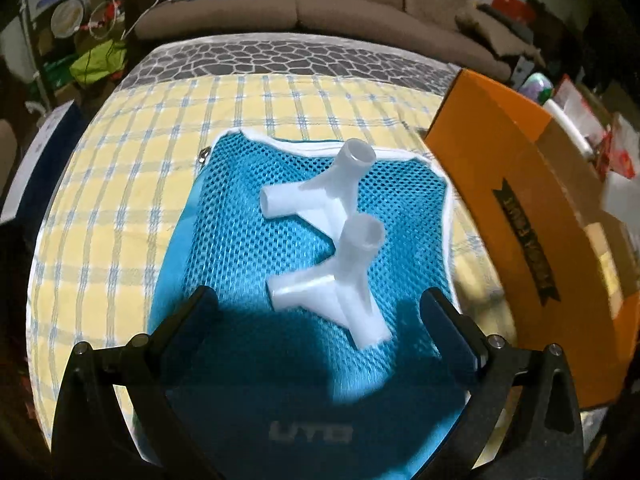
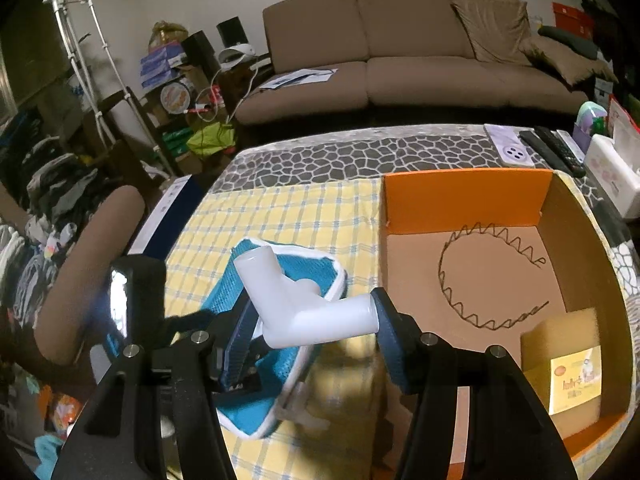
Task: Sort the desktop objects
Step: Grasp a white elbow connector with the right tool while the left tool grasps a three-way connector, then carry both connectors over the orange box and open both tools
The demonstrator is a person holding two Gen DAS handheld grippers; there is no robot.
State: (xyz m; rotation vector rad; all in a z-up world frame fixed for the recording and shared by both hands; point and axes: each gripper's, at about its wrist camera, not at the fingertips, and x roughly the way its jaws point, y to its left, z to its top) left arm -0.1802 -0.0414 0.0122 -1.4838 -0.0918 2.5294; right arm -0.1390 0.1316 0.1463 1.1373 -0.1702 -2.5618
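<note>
My right tongs point(image 2: 316, 328) are clenched on a white plastic three-way pipe connector point(image 2: 296, 308), one pad on the open end of its horizontal branch, the other against the elbow, with a second branch rising up and away from the camera; I hold it clear of the cloth, just left of the orange cardboard box point(image 2: 464, 200) that serves as the sorting bin. My left tongs point(image 1: 320, 312) hang spread wide and empty above a blue mesh zip pouch with white trim point(image 1: 248, 248), and in that view two white connectors point(image 1: 332, 240) show one behind the other over the mesh; whether both lie on the pouch or the nearer one is the piece I am lifting, I cannot tell. The pouch lies on the yellow checked cloth point(image 1: 120, 200) covering the tabletop point(image 2: 320, 152), which has a grey pebble pattern at its far edge. Inside the box I see a wavy wire headband point(image 2: 480, 272) and a yellowish block with a printed label point(image 2: 568, 360). I judge the step in hand to be carrying this connector to the box: the next move calls for a swing right over the near wall, then releasing above bare cardboard, away from the headband.
</note>
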